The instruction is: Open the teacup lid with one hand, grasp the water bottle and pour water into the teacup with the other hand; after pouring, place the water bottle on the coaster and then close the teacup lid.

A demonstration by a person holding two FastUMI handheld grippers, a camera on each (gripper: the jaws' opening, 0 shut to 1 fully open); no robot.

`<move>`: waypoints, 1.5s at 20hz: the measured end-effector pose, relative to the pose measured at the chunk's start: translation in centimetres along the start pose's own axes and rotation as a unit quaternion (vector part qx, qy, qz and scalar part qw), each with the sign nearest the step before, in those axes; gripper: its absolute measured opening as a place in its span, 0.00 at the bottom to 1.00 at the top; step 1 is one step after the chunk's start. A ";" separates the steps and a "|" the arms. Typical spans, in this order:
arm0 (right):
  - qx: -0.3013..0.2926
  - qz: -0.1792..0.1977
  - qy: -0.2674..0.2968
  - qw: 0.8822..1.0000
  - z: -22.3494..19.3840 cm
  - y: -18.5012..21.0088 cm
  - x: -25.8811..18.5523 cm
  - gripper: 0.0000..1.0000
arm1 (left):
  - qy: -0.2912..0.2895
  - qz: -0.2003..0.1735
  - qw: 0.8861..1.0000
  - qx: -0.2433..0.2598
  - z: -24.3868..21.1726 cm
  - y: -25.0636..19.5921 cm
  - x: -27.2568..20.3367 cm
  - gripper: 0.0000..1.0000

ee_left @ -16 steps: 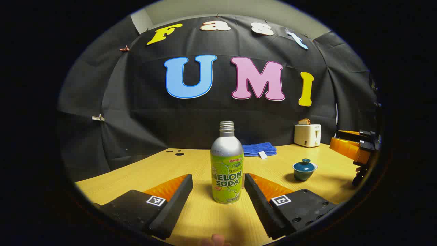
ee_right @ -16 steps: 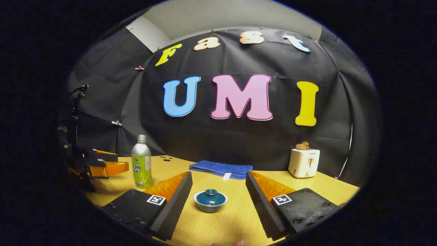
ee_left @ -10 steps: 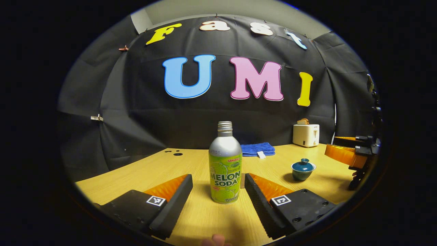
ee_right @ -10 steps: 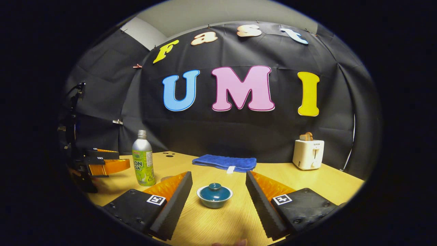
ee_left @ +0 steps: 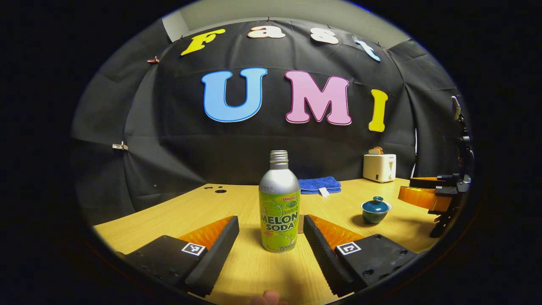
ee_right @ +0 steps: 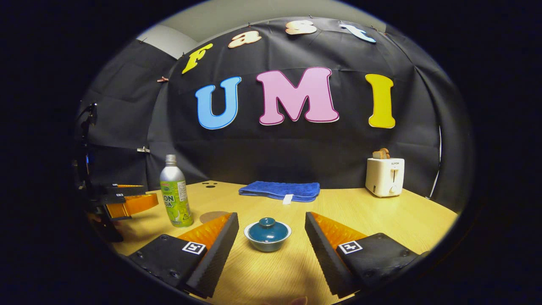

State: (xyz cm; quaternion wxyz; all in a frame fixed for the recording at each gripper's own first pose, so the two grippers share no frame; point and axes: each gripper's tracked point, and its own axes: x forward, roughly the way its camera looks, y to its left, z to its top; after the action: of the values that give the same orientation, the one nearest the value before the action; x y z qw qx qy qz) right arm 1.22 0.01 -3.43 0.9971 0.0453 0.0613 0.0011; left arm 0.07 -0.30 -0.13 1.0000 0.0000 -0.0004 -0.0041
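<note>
1. Bottle (ee_left: pixel 280 207) stands upright on the table (ee_left: pixel 203 207), uncapped at the neck, between the two spread fingers of the left claw (ee_left: pixel 271 231); neither finger touches it.
2. Seen from the right gripper view, the same bottle (ee_right: pixel 175 192) is at the left of the table (ee_right: pixel 381 216), with the left claw (ee_right: pixel 127 202) just to its left and spread.
3. Just right of the bottle's foot in that view lies a flat round coaster (ee_right: pixel 213 216), bare, partly hidden behind the right claw's left finger.
4. Teacup (ee_right: pixel 267 234) sits on the table with its lid (ee_right: pixel 267 228) on, knob up, in the gap between the wide-spread fingers of the right claw (ee_right: pixel 271 231), a little ahead of the tips and apart from both.
5. In the left gripper view the teacup (ee_left: pixel 376 210) is right of the bottle and well apart from it, and the right claw (ee_left: pixel 427 195) hangs above the table at the far right edge, near the cup.
6. Behind, near the wall, a folded blue towel (ee_right: pixel 279 190) lies flat.
7. At the far right stands a white toaster (ee_right: pixel 384 176) with bread (ee_right: pixel 381 153) sticking out of the top.
</note>
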 end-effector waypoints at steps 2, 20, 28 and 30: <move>-0.004 0.000 0.006 1.000 -0.4 0.3 1.4 0.98 | 0.000 -0.001 1.000 0.000 0.1 -0.1 -0.1 0.97; -0.008 0.017 0.122 0.992 -4.3 0.7 6.8 0.58 | 0.000 -0.001 1.000 0.000 0.0 -0.2 0.0 0.97; -0.006 0.021 0.099 0.995 -3.4 0.5 6.5 0.30 | 0.000 -0.001 1.000 0.000 0.1 -0.2 -0.1 0.97; -0.005 0.014 0.085 0.996 -3.0 0.3 6.2 0.28 | 0.000 -0.001 1.000 0.000 0.1 -0.2 -0.2 0.97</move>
State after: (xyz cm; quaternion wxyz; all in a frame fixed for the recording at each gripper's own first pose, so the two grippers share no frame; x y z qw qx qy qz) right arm 6.98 0.65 -7.07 0.9884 0.0407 0.1448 0.0189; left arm -0.13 -0.47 -0.03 1.0000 0.0004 -0.0003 -0.0051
